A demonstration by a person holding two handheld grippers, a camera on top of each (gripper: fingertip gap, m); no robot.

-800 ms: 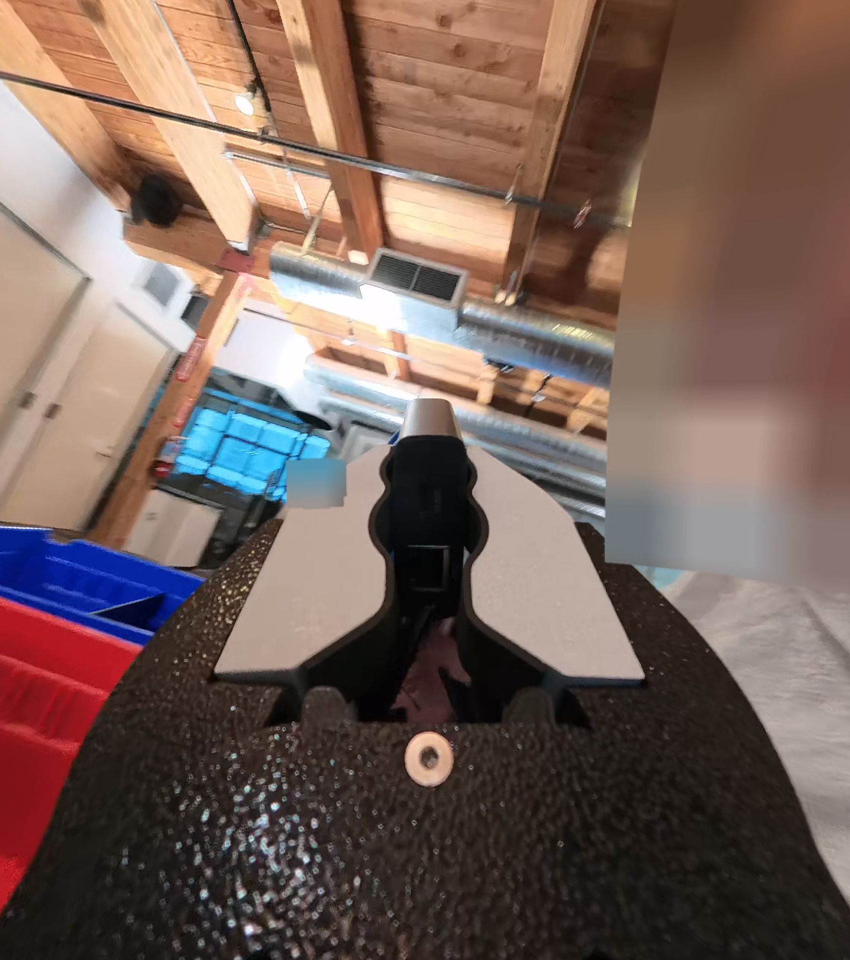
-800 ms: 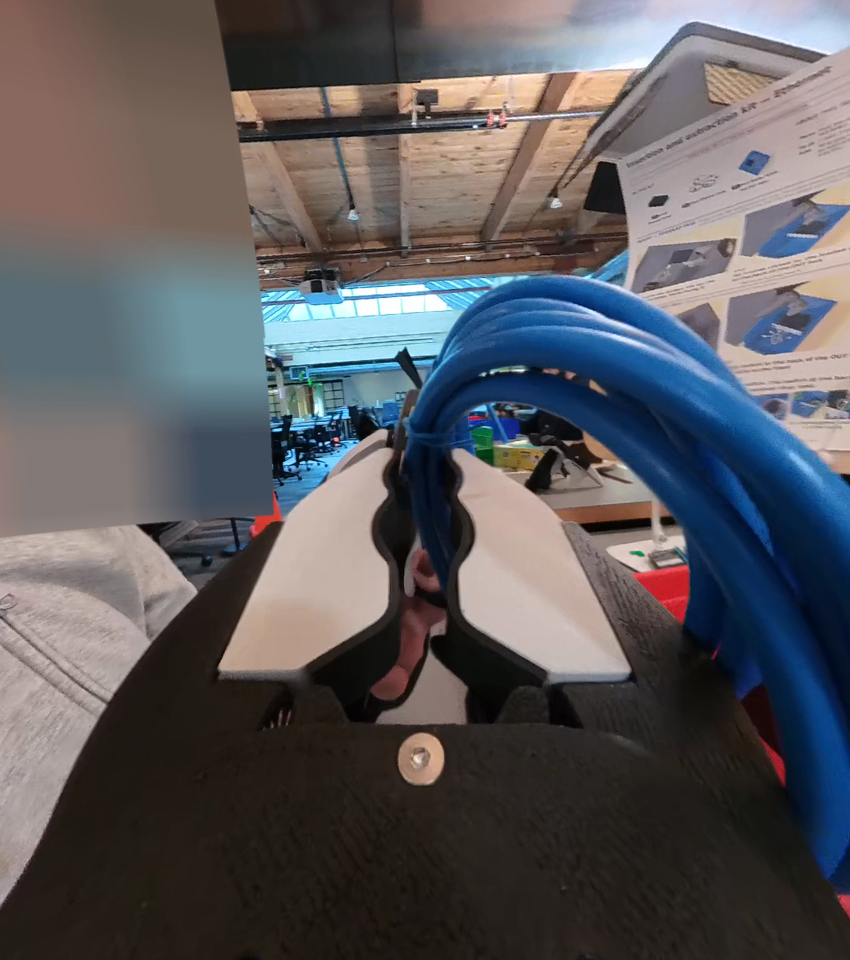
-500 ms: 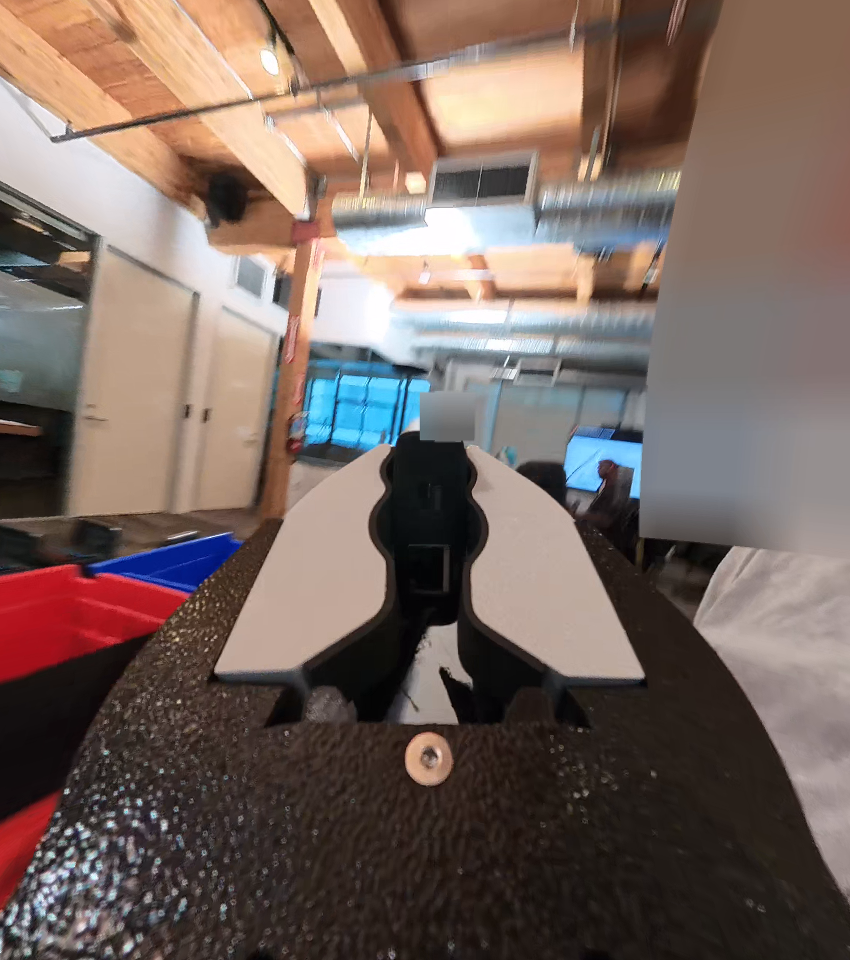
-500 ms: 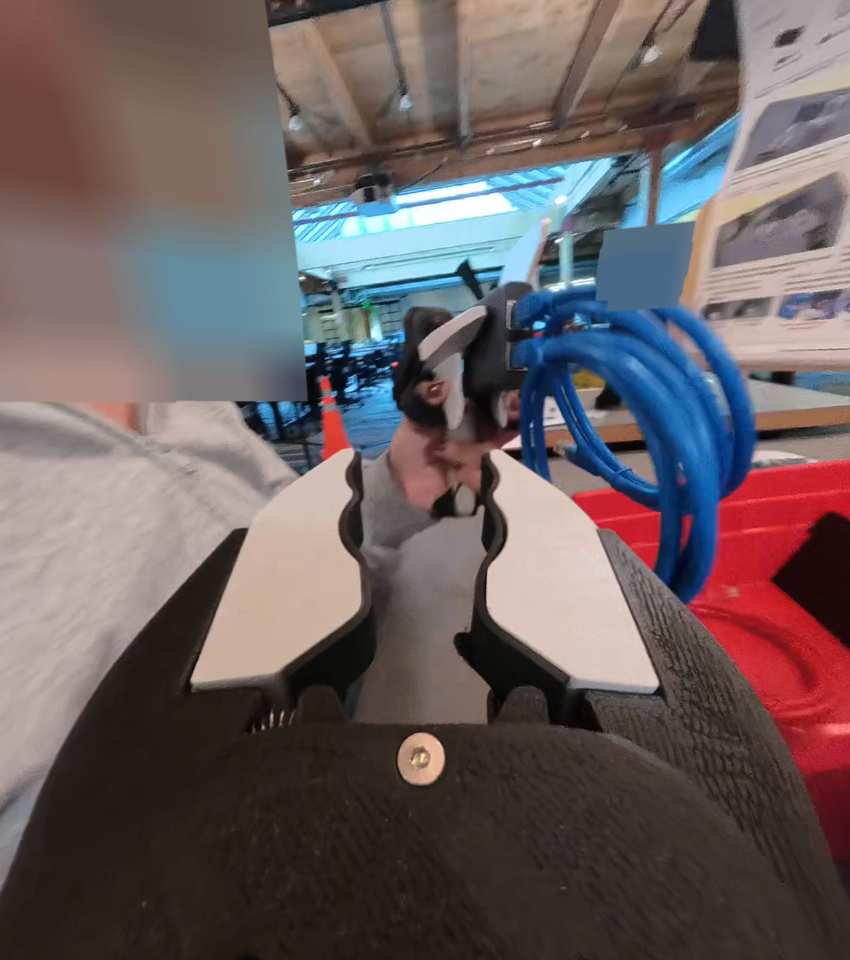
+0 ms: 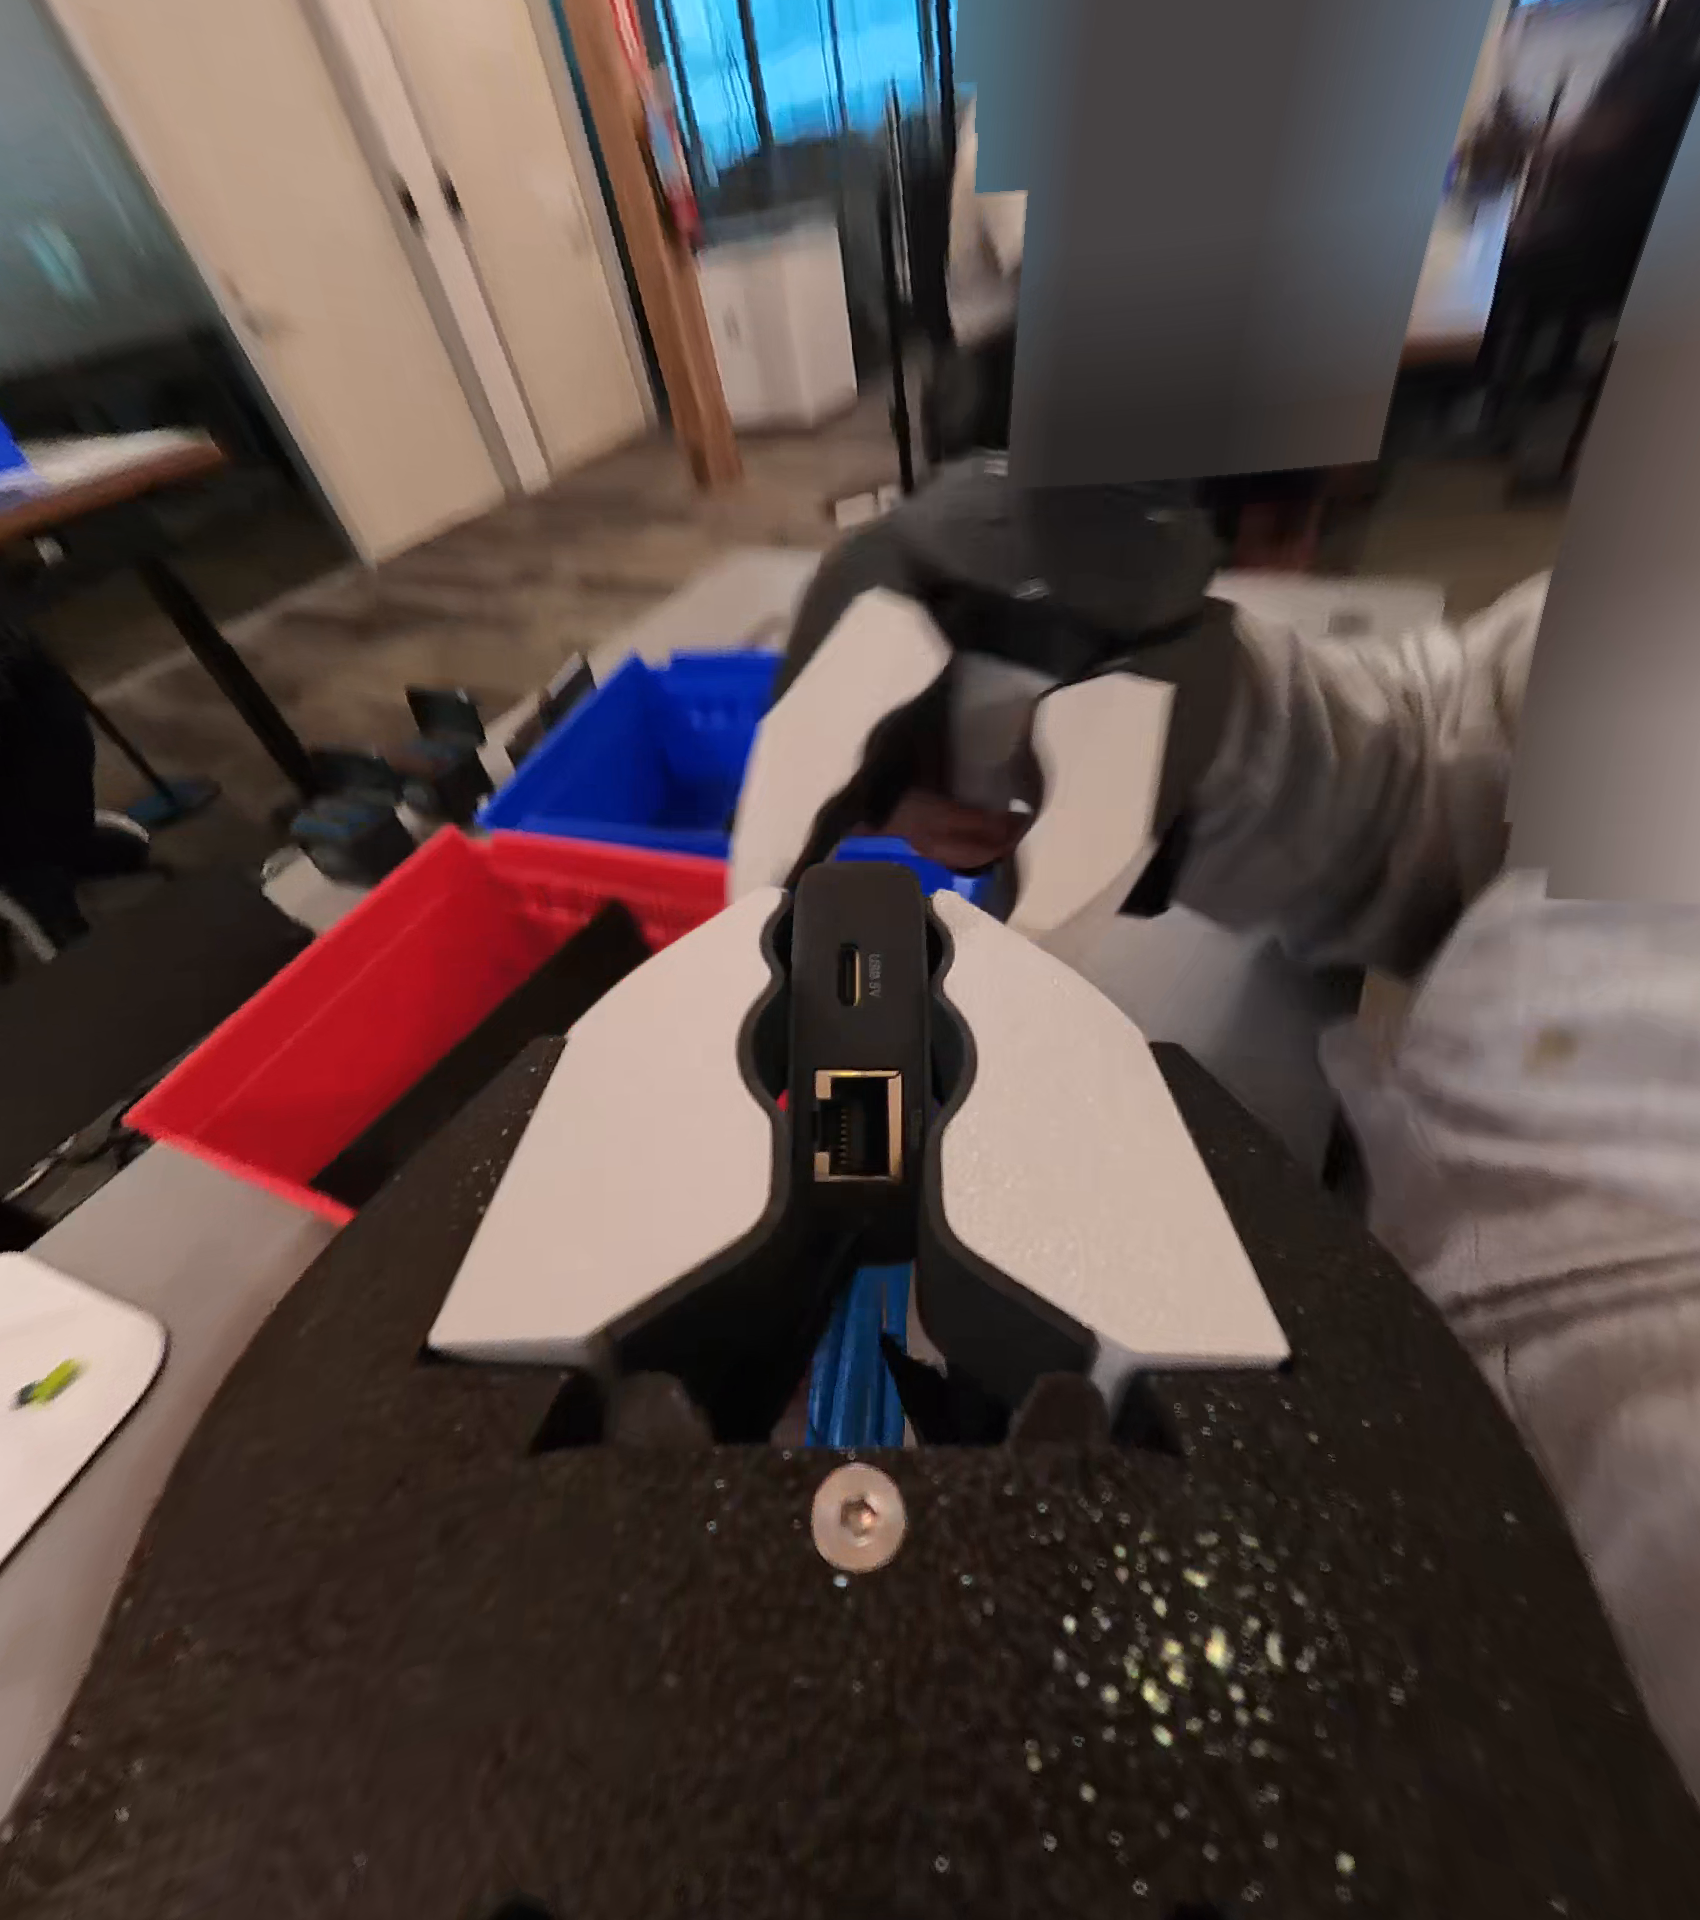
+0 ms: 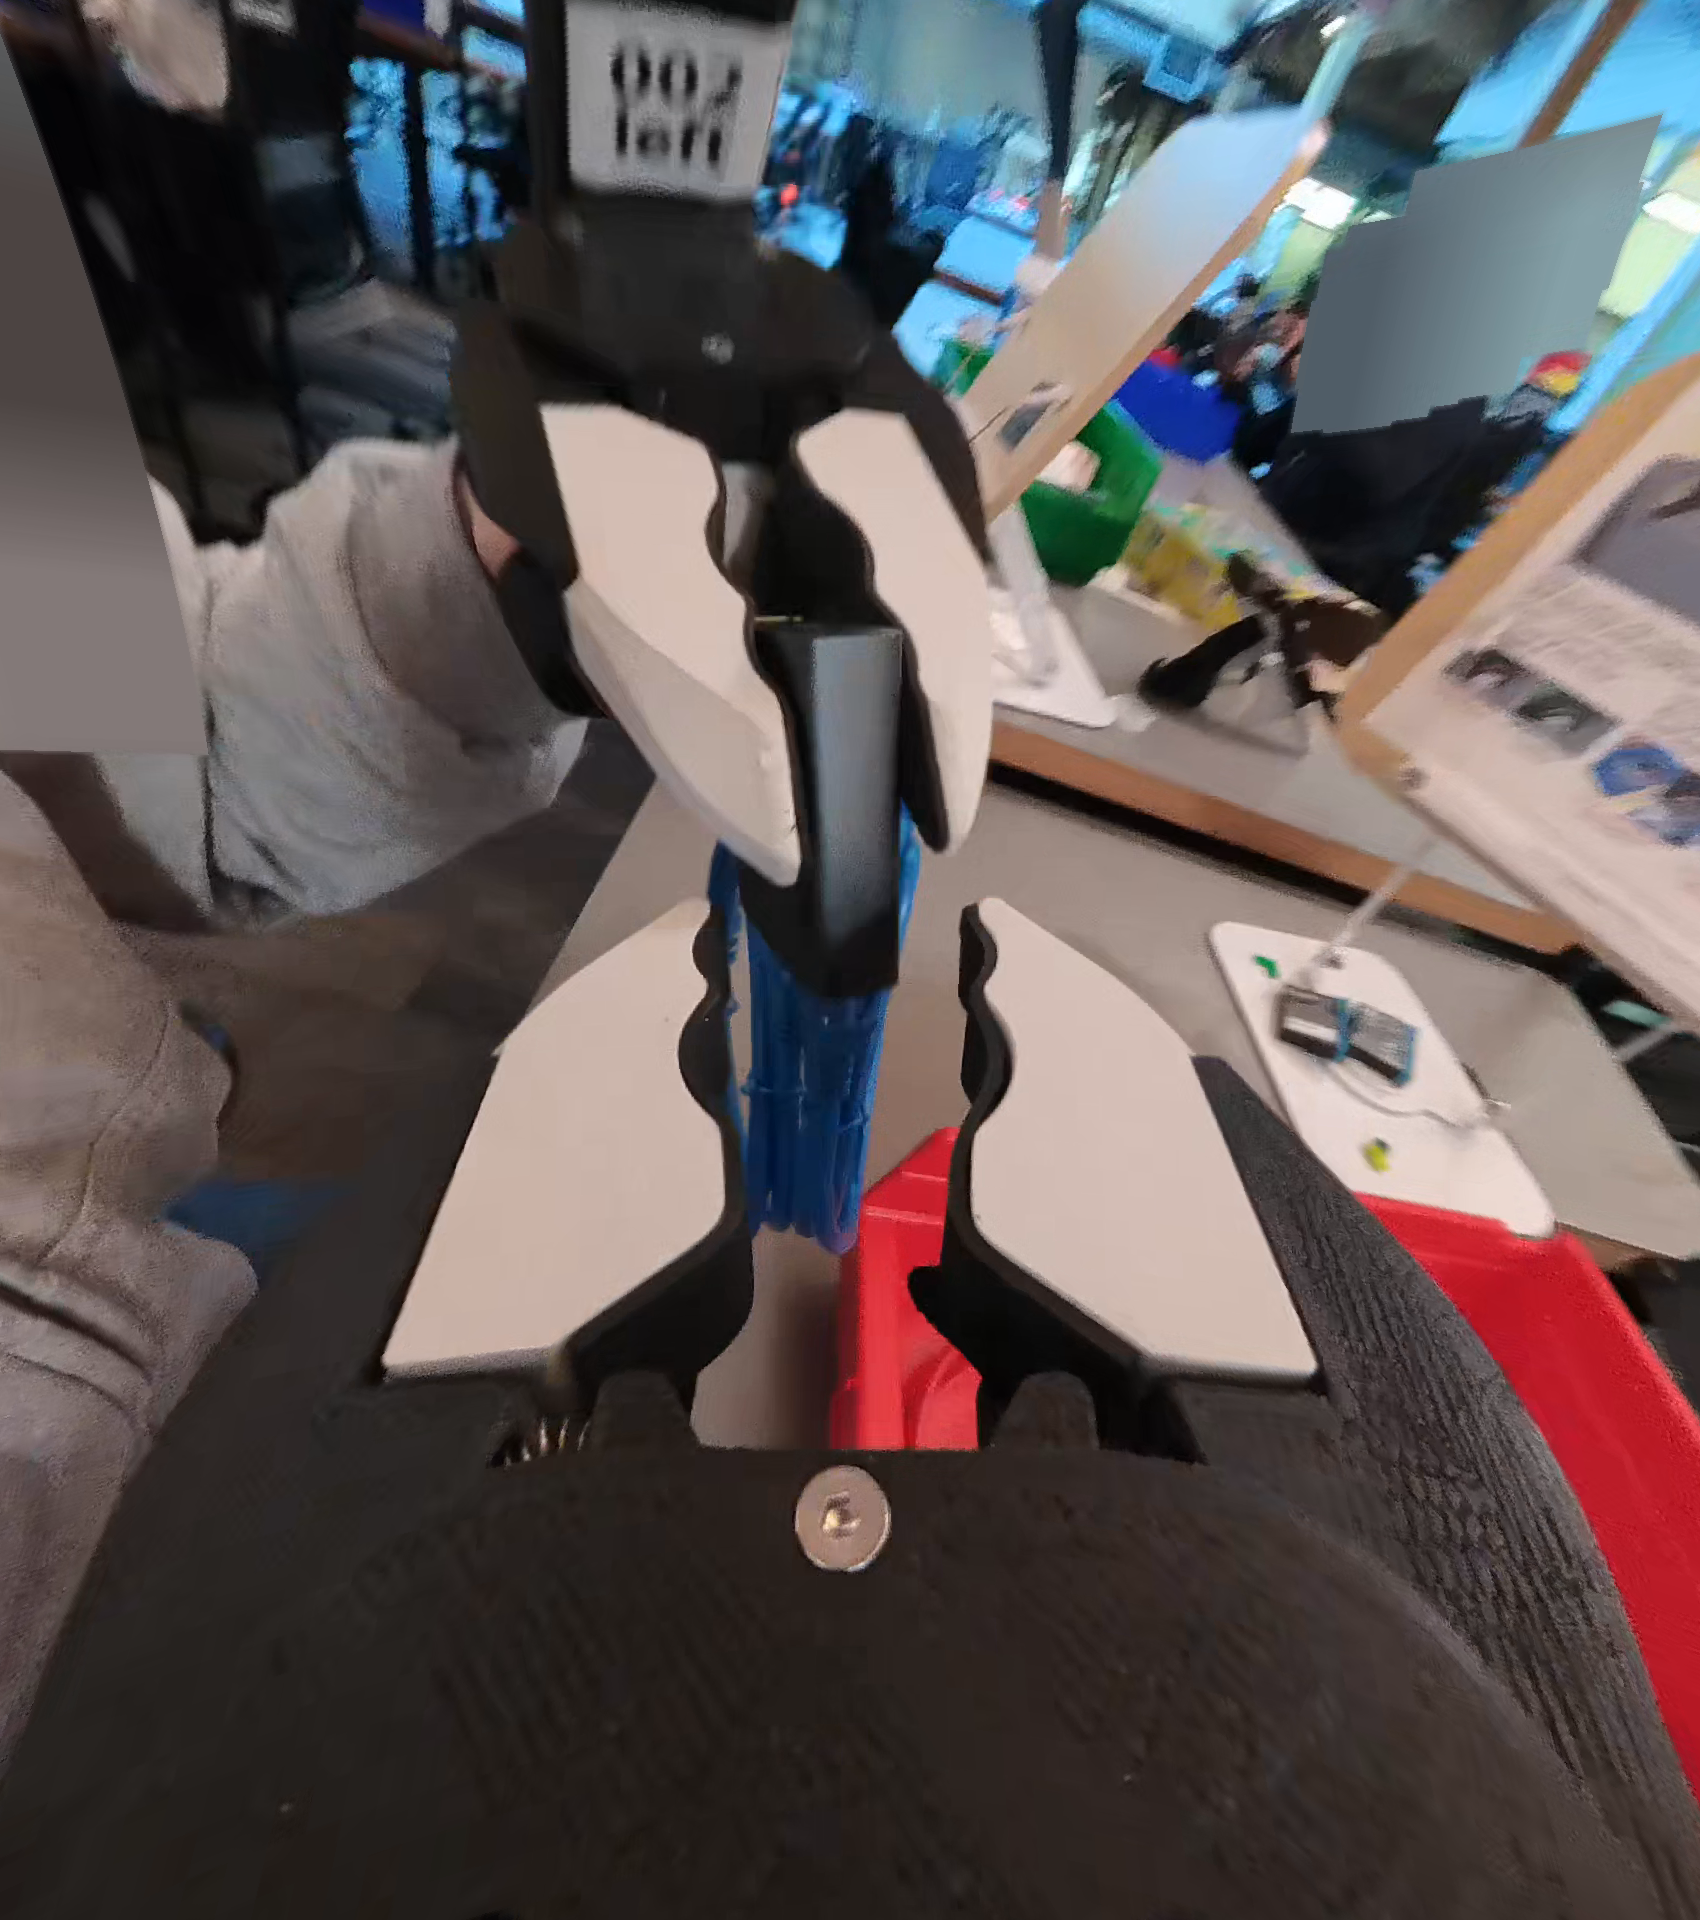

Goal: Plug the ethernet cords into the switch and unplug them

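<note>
My left gripper (image 5: 856,906) is shut on a black switch (image 5: 856,1039), whose end face with an ethernet port and a small oval port is turned toward the camera. A bundle of blue ethernet cords (image 5: 851,1361) hangs beneath it. In the right wrist view the left gripper (image 6: 856,831) points down with the switch (image 6: 846,790) in its grasp. The tied blue cords (image 6: 804,1122) hang from the switch between my right gripper's (image 6: 835,935) open fingers. The cords lie against the left finger (image 6: 617,1091) and stand apart from the right one. The right gripper also shows in the left wrist view (image 5: 939,769), open.
A red bin (image 6: 1500,1403) sits below right, also in the left wrist view (image 5: 389,1039), with a blue bin (image 5: 638,748) behind it. A white pad (image 6: 1365,1039) with a small device lies on the grey table (image 6: 1137,935). An instruction sheet on a board (image 6: 1604,675) stands at right. A person's grey sleeve is close by. Both grippers' tips are close together, under 4 cm apart.
The right gripper, shut on the blue cord bundle earlier, opened and let it go. Both grippers tipped down from the ceiling toward the table. The left gripper kept its hold on the switch.
</note>
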